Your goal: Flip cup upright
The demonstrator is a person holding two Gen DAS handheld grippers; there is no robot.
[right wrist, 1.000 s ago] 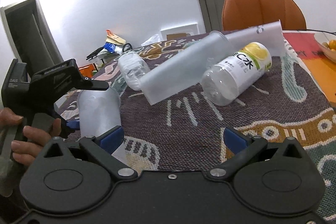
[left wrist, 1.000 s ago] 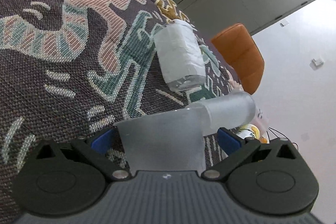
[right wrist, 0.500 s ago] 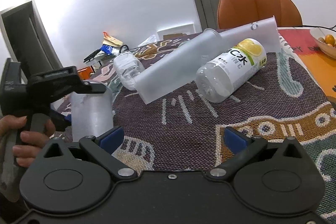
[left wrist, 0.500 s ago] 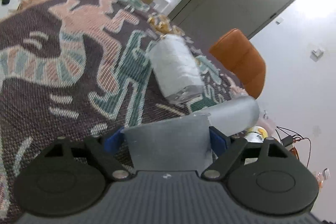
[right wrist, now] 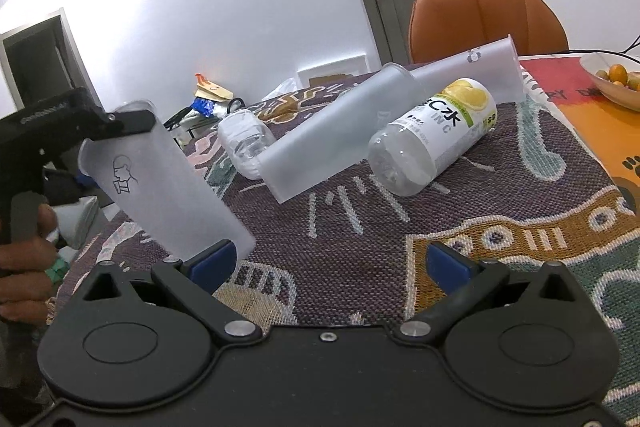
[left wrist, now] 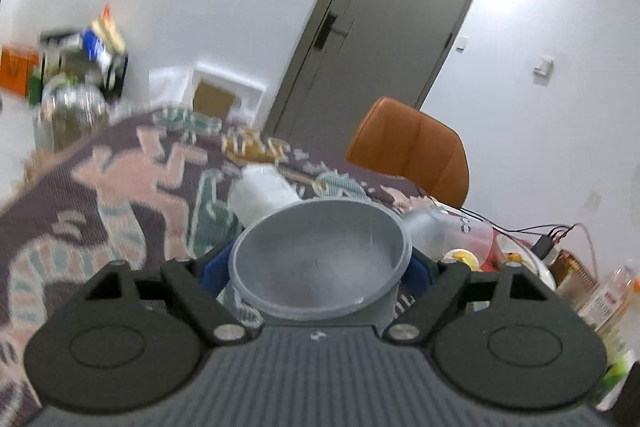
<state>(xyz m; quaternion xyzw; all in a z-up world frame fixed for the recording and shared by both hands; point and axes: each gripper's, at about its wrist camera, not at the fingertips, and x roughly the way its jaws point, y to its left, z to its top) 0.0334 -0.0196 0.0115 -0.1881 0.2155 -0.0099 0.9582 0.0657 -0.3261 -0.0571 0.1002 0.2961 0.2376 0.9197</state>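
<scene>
Gripping cup (right wrist: 160, 183), "INC" bottle (right wrist: 436, 139) behind

Counted three frosted cups (right wrist: 160, 183) (right wrist: 340, 143) (right wrist: 472, 75), two plastic bottles (right wrist: 432, 139) (right wrist: 244, 139), one orange chair (right wrist: 484, 19) — plus one fruit bowl (right wrist: 612, 83) far right.

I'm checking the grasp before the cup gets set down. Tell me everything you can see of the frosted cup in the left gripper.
The frosted cup is translucent plastic, a tall tapered tumbler with a small line drawing of a head printed on its side. The left gripper holds it, jaws shut on its walls near the rim. In the right wrist view it hangs tilted above the patterned cloth, touching nothing else. The left wrist view looks into its open mouth; it appears empty.
</scene>
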